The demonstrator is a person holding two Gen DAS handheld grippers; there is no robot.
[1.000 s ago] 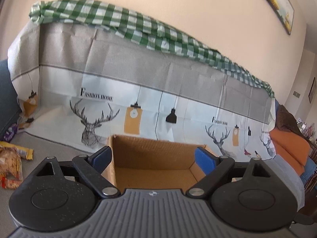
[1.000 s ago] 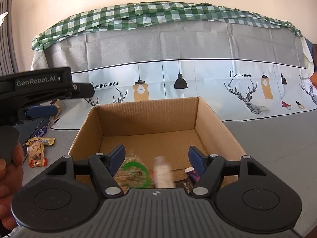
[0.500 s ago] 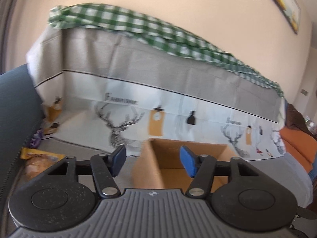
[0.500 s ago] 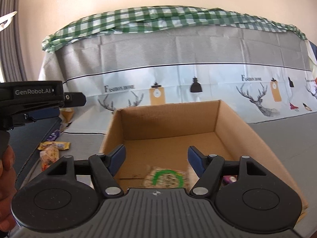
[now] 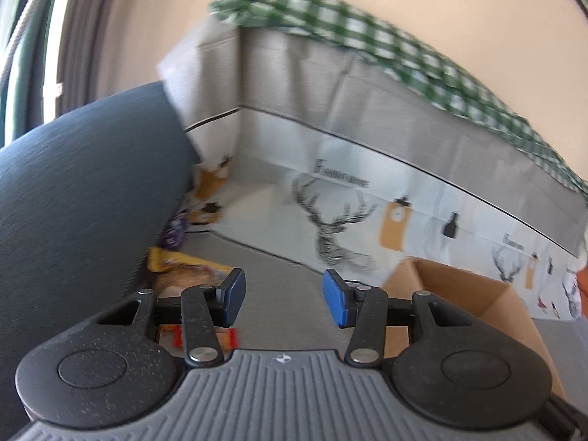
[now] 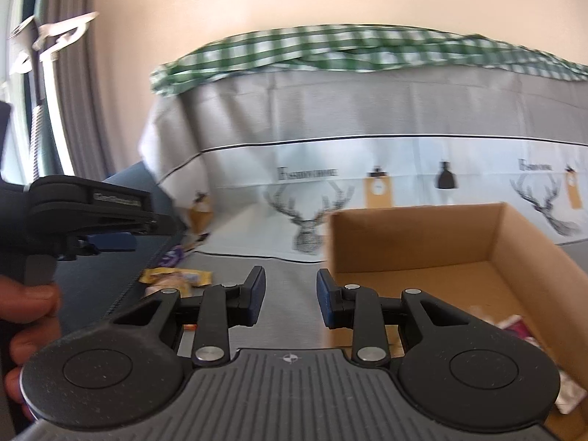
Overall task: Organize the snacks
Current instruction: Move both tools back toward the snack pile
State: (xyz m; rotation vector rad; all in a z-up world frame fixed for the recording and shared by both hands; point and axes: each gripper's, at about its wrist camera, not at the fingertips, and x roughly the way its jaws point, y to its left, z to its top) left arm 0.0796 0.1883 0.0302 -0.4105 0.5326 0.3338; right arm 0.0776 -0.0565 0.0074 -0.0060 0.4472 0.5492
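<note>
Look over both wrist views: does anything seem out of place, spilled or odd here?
Yes. Several snack packets lie loose on the grey surface beside the dark cushion, outside the cardboard box, which already holds a few wrappers. Nothing looks spilled or damaged, though blur hides fine detail.

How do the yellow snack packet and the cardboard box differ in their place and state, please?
The yellow snack packet lies flat on the grey surface, close to the dark cushion; the cardboard box stands upright farther to the right, apart from the cushion. The packet is sealed and glossy, with printed colours; the box is open on top, plain brown, and holds a few snacks. Both rest on the same grey surface.
</note>
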